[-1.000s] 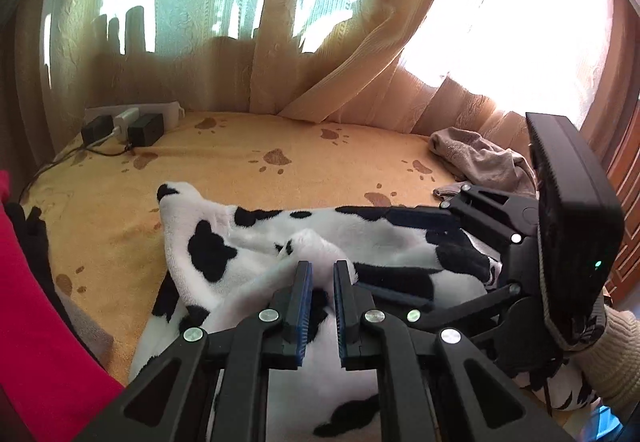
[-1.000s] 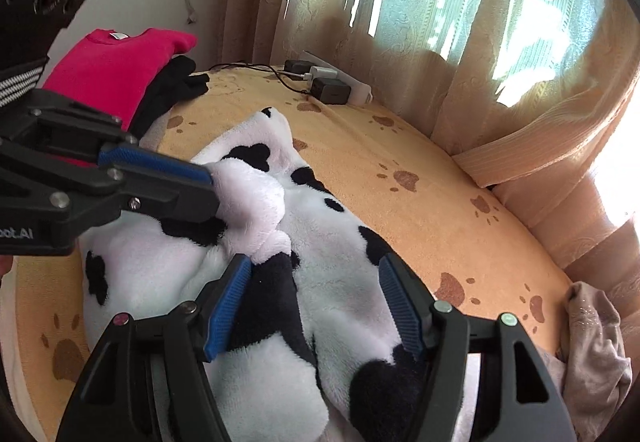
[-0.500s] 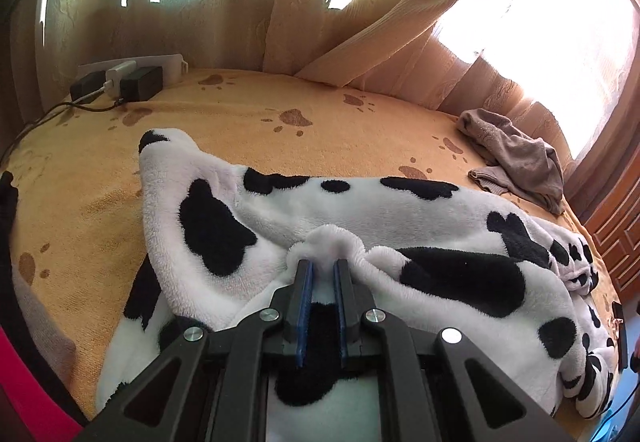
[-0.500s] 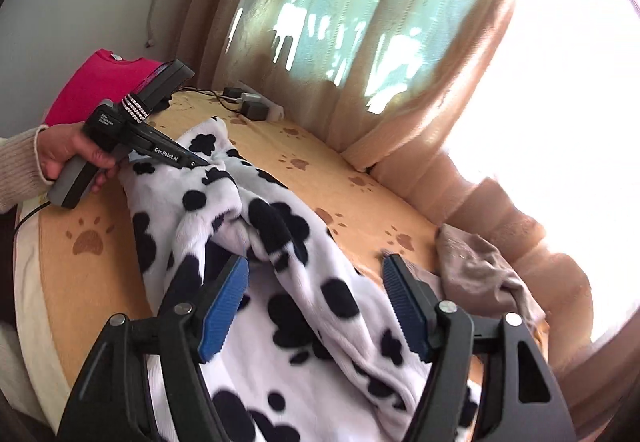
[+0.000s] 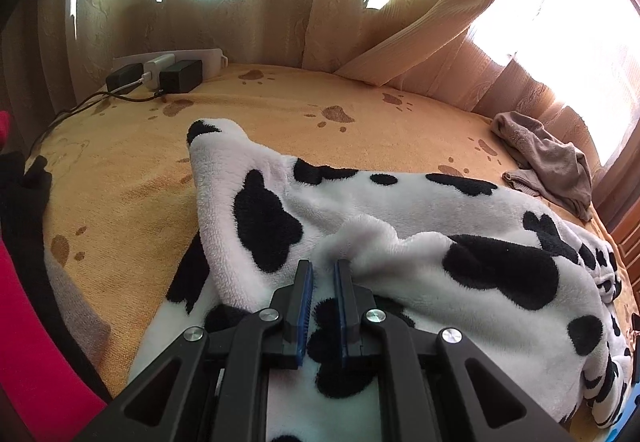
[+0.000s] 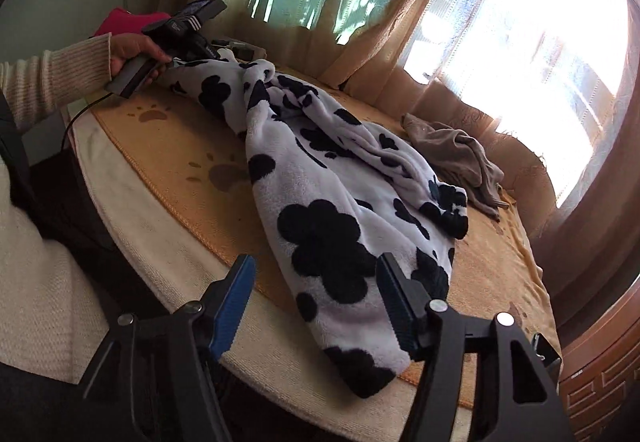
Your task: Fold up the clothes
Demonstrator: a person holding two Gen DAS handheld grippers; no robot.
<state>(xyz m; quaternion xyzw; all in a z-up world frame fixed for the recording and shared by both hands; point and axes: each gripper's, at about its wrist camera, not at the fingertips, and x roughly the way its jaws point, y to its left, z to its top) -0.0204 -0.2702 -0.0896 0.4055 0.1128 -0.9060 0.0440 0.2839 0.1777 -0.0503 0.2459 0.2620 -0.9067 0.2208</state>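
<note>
Two grippers work a cow-print fleece garment (image 6: 320,177) that sprawls along the orange paw-print cover (image 5: 120,177) of the bed. The left gripper (image 5: 320,274) has its jaws nearly together, pinching a white fold of the fleece near its far end. The right gripper (image 6: 316,282) hovers with jaws spread wide above the garment's near end, gripping nothing. A crumpled taupe cloth (image 6: 456,157) lies just beside the fleece, toward the curtains (image 6: 360,1)
</note>
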